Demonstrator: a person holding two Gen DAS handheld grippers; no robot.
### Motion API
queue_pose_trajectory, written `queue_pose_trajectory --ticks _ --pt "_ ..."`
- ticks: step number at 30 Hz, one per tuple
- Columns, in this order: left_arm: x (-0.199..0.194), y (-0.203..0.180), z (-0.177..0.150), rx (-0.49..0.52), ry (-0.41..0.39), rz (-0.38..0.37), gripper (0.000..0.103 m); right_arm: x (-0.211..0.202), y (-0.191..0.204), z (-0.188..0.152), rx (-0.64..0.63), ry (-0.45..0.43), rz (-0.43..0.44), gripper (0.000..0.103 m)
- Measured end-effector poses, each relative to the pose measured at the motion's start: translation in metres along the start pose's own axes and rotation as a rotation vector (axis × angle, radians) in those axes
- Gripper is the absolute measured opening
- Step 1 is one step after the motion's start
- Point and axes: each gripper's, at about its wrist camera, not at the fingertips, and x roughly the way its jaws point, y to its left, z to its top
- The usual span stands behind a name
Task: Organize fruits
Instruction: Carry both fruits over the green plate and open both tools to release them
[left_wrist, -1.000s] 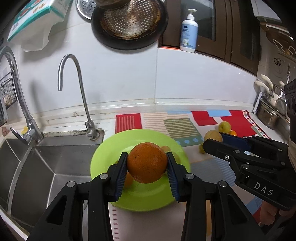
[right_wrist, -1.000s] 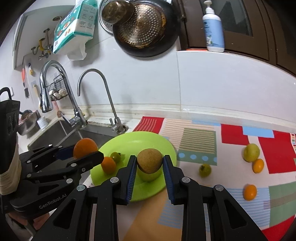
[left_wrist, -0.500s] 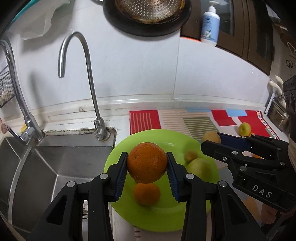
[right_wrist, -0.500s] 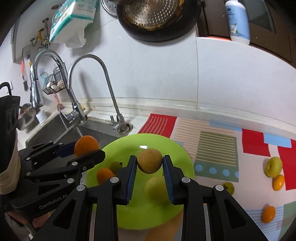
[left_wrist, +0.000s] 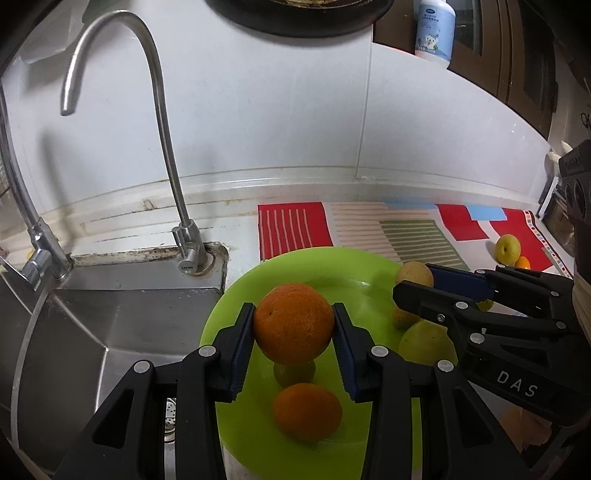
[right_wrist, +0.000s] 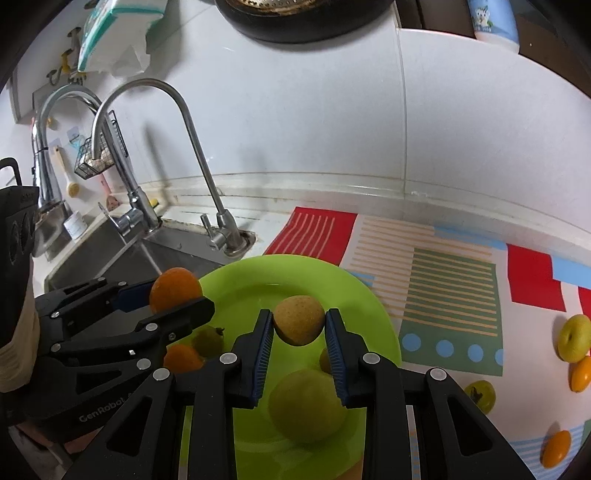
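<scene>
Glossy plastic green plate (left_wrist: 325, 269), brushed steel sink (left_wrist: 110, 325), dimpled orange (left_wrist: 293, 323)

I see a lime-green plate (left_wrist: 236, 314), a bright orange (left_wrist: 293, 323), a tan-brown fruit (right_wrist: 299, 320), and a mat (right_wrist: 454, 280) of red, green and beige stripes.

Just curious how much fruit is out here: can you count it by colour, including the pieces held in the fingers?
Orange fruit: 4
Brownish fruit: 2
Yellow-green fruit: 2
Dark green fruit: 2
Total: 10
</scene>
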Motion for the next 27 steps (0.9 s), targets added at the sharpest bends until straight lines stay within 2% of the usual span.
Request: queue_pose_trajectory --ticks 5,6,7,8,9,10,17,20,23,27 --pt "0.004 0.001 0.001 0.004 0.012 0.006 0.041 0.005 -0.002 0.001 -0.001 0.004 0.004 0.03" --pt "0.004 0.002 0.0 0.0 0.014 0.005 0.042 0.005 -0.001 0.001 -0.002 0.002 0.005 0.03" --pt "0.003 0.003 0.0 -0.005 0.011 0.009 0.048 0.005 -0.001 0.001 -0.003 -0.001 0.006 0.031" --pt "0.002 0.003 -0.001 -0.008 0.007 0.013 0.051 0.005 -0.001 0.001 -0.003 0.0 0.003 0.034" --pt "0.0 0.004 -0.001 -0.01 0.003 0.018 0.051 0.005 0.0 0.002 -0.003 0.0 0.001 0.041" --pt "-0.003 0.004 -0.001 -0.012 -0.001 0.022 0.053 0.003 0.0 0.001 0.0 -0.004 -0.008 0.043" --pt "-0.023 0.005 -0.004 -0.02 -0.03 0.07 0.061 -0.02 0.0 0.0 0.009 -0.049 -0.046 0.044" --pt "-0.035 0.003 -0.006 -0.029 -0.044 0.086 0.067 -0.034 0.0 -0.001 0.013 -0.075 -0.073 0.052" --pt "-0.048 0.0 -0.006 -0.04 -0.064 0.099 0.071 -0.047 -0.001 -0.002 0.022 -0.098 -0.096 0.055" --pt "-0.065 -0.005 -0.005 -0.047 -0.096 0.109 0.076 -0.063 -0.002 -0.005 0.035 -0.115 -0.112 0.063"
